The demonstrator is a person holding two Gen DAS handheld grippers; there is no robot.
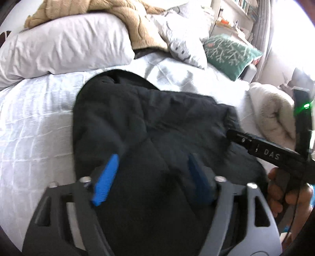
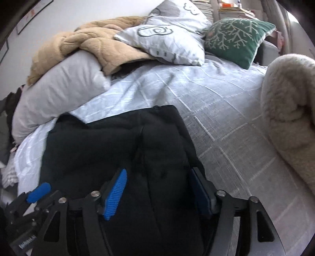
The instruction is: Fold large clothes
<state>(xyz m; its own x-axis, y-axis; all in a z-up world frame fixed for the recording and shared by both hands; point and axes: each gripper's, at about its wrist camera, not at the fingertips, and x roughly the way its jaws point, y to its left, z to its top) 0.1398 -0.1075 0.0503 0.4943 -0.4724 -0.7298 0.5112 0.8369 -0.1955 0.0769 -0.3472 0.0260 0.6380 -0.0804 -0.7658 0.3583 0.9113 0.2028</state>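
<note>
A large black padded garment [image 1: 149,118] lies bunched on the white bedspread [image 1: 35,122]. It also shows in the right wrist view [image 2: 110,141], folded into a thick block. My left gripper [image 1: 153,163] is open, its blue pads over the garment's near part. My right gripper [image 2: 157,179] is open, its pads astride the garment's near right edge. The right gripper's black body [image 1: 265,151] reaches onto the garment's right side in the left wrist view. The left gripper's blue pad [image 2: 38,192] shows at the lower left of the right wrist view.
A white pillow [image 1: 65,45], a tan blanket [image 1: 122,13], a patterned pillow [image 2: 169,37] and a green cushion [image 2: 238,37] lie at the bed's far end. A cream fleece blanket [image 2: 289,110] lies along the bed's right side. The bedspread [image 2: 226,122] stretches right of the garment.
</note>
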